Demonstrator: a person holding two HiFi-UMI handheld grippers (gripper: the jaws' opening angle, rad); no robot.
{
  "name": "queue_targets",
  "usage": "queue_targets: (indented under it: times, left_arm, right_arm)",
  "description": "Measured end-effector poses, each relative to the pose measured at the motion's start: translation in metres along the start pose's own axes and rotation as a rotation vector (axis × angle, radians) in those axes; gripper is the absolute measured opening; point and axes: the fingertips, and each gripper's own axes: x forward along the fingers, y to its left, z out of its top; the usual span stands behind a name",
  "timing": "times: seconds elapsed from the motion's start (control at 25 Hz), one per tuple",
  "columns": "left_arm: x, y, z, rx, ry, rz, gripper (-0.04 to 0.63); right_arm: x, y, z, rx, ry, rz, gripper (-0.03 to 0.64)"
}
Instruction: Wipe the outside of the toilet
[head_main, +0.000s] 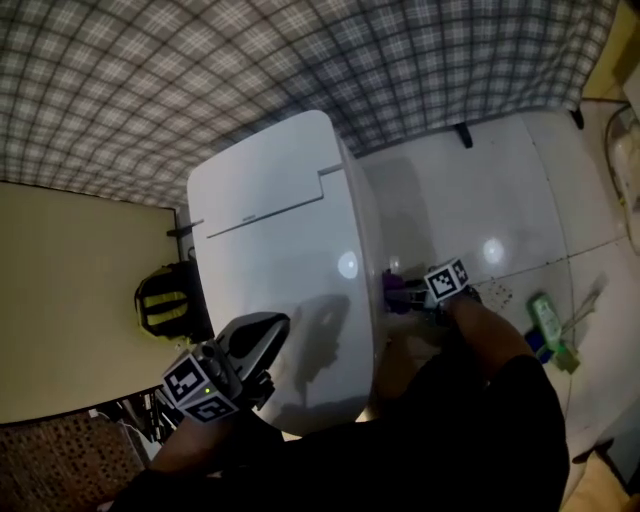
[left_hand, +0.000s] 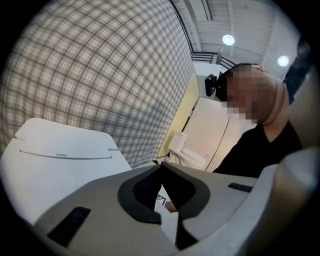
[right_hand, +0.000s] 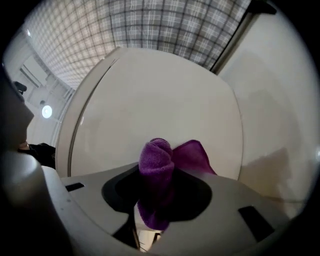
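A white toilet (head_main: 285, 225) with its lid down fills the middle of the head view. My right gripper (head_main: 408, 296) is low against the toilet's right side, shut on a bunched purple cloth (head_main: 396, 290). In the right gripper view the cloth (right_hand: 156, 157) sticks out between the jaws of that gripper (right_hand: 157, 175), close to the toilet's curved white shell (right_hand: 150, 95). My left gripper (head_main: 266, 328) hovers over the lid's front left part. Its jaws meet with nothing between them (left_hand: 163, 167), and the lid (left_hand: 55, 165) lies below.
A plaid wall stands behind the toilet. On the white tiled floor to the right lies a green bottle (head_main: 548, 322). A yellow and black object (head_main: 165, 300) sits left of the toilet by a beige panel (head_main: 70, 300). A second toilet (left_hand: 187, 150) shows far off.
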Motion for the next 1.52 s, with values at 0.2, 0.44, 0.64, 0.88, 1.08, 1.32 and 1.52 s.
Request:
queue_targets:
  times: [0.2,0.44,0.64,0.88,1.08,1.32,1.52]
  left_arm:
    - [-0.010,-0.029,-0.033,-0.021,0.007,-0.011,-0.002]
    - [-0.021,-0.049,-0.040,-0.022,0.001,-0.014,-0.002]
    - [-0.031,-0.041,-0.035,-0.018,0.002,0.006,-0.002]
    - [-0.034,-0.019,-0.029,-0.048,-0.017,0.020,-0.002]
    - [-0.046,0.002,-0.016,-0.049,-0.011,0.045,-0.002]
    - [-0.041,0.039,0.003,-0.058,-0.007,0.076,-0.002]
    - [-0.029,0.050,0.008,-0.076,0.004,0.070,-0.002]
  right_arm:
    - [0.004,0.024,-0.047,0.089,-0.096,0.100,0.130]
    - [0.006,0.056,-0.087,0.013,0.036,0.218,0.141]
    - [-0.038,0.032,0.014,-0.033,-0.285,0.166,0.144]
    - [-0.084,0.055,0.211,-0.169,-0.715,0.142,0.144]
    - [-0.083,0.062,0.310,-0.210,-0.810,-0.031,0.144]
    - [-0.037,0.060,0.364,-0.255,-0.694,-0.007,0.144]
    - [-0.019,0.079,0.350,-0.208,-0.580,0.213,0.144]
